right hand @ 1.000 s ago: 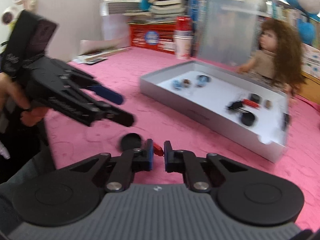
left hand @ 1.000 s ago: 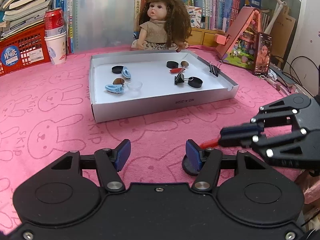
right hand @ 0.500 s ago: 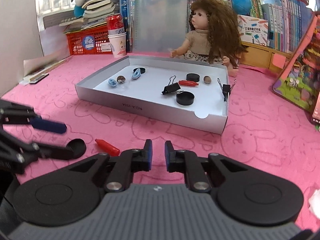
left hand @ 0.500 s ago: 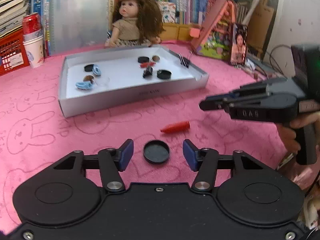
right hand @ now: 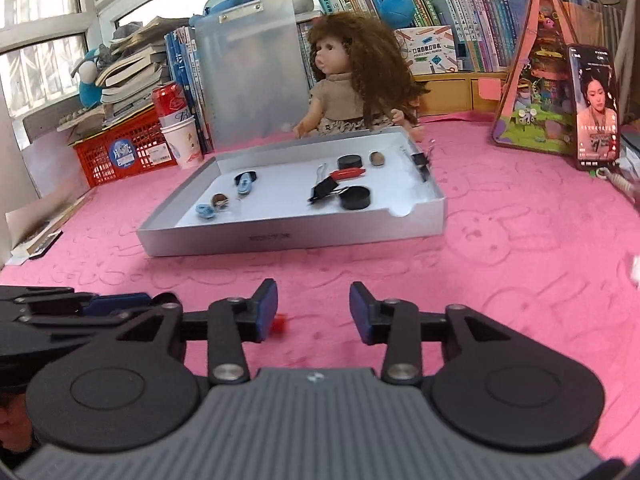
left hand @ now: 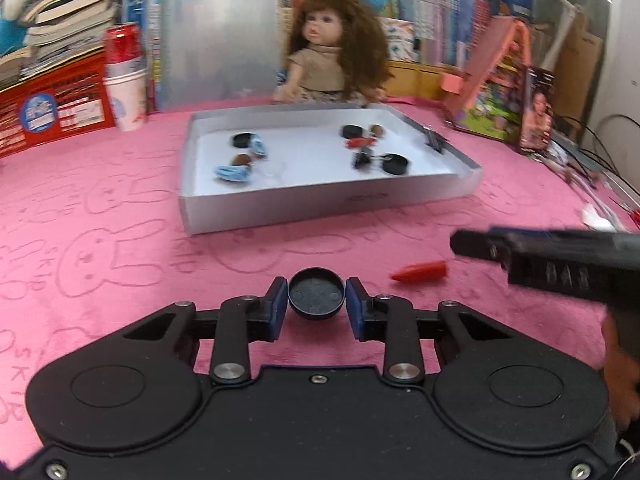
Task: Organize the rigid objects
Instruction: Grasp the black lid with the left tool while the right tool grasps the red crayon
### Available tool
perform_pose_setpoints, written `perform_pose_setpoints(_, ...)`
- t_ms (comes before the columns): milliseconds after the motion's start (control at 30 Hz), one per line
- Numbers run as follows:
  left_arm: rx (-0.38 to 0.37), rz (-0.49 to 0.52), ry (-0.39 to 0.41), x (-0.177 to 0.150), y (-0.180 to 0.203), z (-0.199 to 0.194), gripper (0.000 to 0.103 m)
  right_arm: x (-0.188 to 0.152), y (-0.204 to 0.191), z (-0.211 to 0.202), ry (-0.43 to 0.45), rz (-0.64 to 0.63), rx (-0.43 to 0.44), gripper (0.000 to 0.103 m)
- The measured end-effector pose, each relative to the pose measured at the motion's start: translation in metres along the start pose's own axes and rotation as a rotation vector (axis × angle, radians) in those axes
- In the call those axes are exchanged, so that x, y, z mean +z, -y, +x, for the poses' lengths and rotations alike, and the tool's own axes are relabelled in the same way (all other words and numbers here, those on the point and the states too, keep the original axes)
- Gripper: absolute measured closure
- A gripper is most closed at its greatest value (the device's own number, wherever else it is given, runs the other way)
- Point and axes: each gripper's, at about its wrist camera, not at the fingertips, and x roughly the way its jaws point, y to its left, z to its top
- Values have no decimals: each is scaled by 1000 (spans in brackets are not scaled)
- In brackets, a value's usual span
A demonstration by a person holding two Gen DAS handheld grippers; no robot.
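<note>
My left gripper [left hand: 316, 300] is closing around a round black cap [left hand: 316, 294] that sits on the pink cloth [left hand: 120, 216]; the blue pads [left hand: 279, 307] stand right at its rim on both sides, though I cannot tell whether they press on it yet. My right gripper [right hand: 313, 311] is opening, jaws parted about halfway, with nothing between them. A small red cone-shaped piece [left hand: 419, 271] lies on the cloth just right of the cap; in the right wrist view only its red end [right hand: 279, 322] peeks out beside the left pad.

The right gripper's dark body [left hand: 560, 258] reaches in from the right edge of the left wrist view, blurred, above and beside the red piece, and a bit of the hand [left hand: 618, 364] holding it shows below. The left gripper's fingers [right hand: 80, 308] enter the right wrist view from the left.

Farther out sits a shallow grey box [right hand: 280, 236] holding black caps, binder clips, a red piece, blue clips and small brown items. Behind it a doll [right hand: 352, 76] sits against a frosted plastic board [right hand: 252, 76]. To the left, a red basket [right hand: 116, 148], a paper cup [right hand: 182, 140] and a red can [right hand: 168, 100]; to the right, a pink toy house [right hand: 536, 80] and a phone [right hand: 594, 108]. The left view is motion-blurred, so the box's contents are soft there. Bookshelves line the back wall, and windows stand at the left.
</note>
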Motion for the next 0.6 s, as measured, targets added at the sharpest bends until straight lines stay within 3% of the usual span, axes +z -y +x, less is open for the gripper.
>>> perform_pose_setpoints(233,54,-67,16,-1,-19,1,73,-21,-46,5,54,-48,-92,27)
perform_pose_setpoints(467,82,-84,36,-3,-28,-2,73,-27,-62,23,56,-44,-164,27)
perform_pose_setpoints(600,83,-86,37,-2,-30,-2,73,-31,-66,25,69,-58,-192,40)
